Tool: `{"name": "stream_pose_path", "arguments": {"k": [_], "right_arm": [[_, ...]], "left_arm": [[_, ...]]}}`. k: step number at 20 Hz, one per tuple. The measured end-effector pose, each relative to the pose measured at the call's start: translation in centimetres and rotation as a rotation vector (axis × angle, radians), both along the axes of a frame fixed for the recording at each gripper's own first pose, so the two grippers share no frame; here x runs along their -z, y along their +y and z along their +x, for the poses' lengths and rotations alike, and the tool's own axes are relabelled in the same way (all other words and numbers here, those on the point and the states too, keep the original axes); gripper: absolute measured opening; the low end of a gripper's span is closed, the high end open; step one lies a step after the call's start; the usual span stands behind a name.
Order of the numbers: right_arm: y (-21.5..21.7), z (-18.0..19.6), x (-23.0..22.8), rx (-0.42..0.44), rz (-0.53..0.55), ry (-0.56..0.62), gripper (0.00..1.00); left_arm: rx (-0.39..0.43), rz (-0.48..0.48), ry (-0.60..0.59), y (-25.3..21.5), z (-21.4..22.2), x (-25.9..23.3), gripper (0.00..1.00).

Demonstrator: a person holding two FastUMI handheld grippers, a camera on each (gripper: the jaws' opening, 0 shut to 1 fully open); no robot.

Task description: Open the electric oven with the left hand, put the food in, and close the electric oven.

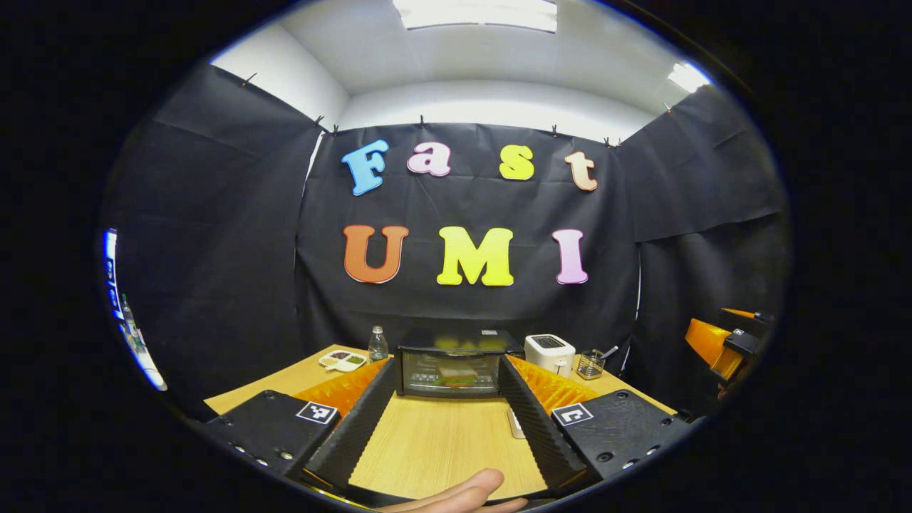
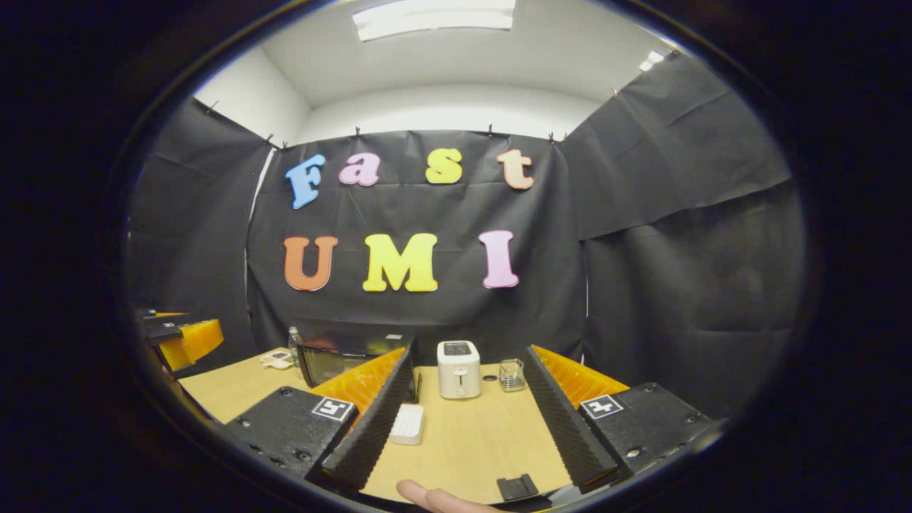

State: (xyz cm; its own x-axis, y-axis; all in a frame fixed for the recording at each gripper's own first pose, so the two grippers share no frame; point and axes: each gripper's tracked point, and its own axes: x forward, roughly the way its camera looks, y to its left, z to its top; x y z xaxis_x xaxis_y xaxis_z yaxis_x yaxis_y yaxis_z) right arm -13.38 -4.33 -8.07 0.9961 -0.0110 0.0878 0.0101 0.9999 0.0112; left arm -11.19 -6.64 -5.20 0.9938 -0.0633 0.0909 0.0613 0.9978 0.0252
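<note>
Left gripper [image 1: 447,420] sat wide open, holding nothing, well short of the oven [image 1: 450,365] | right gripper [image 2: 467,427] same – spread, empty | oven door looked shut, food [image 1: 456,376] visible inside behind the glass | looked pretty much done – I'd just back off straight, no bumping the door

A staged recording booth, not a real kitchen: black cloth walls [image 1: 214,235] clipped up under office ceiling lights [image 1: 474,13], with an oven [image 1: 452,363] and toaster [image 2: 458,368] along the tabletop's [image 1: 434,442] far edge.
</note>
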Motion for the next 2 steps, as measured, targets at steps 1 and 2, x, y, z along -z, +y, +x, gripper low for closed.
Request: {"name": "stream_pose_path", "arguments": {"k": [1,2], "right_arm": [[-0.08,-0.26,-0.22,0.000,-0.001,-0.005,1.00],[-0.04,-0.47,-0.42,0.000,-0.001,-0.007,0.89]], "left_arm": [[-0.003,0.003,-0.003,0.11,-0.30,-0.10,0.94],[0.000,-0.001,-0.003,0.10,-0.51,-0.18,0.82]]}}
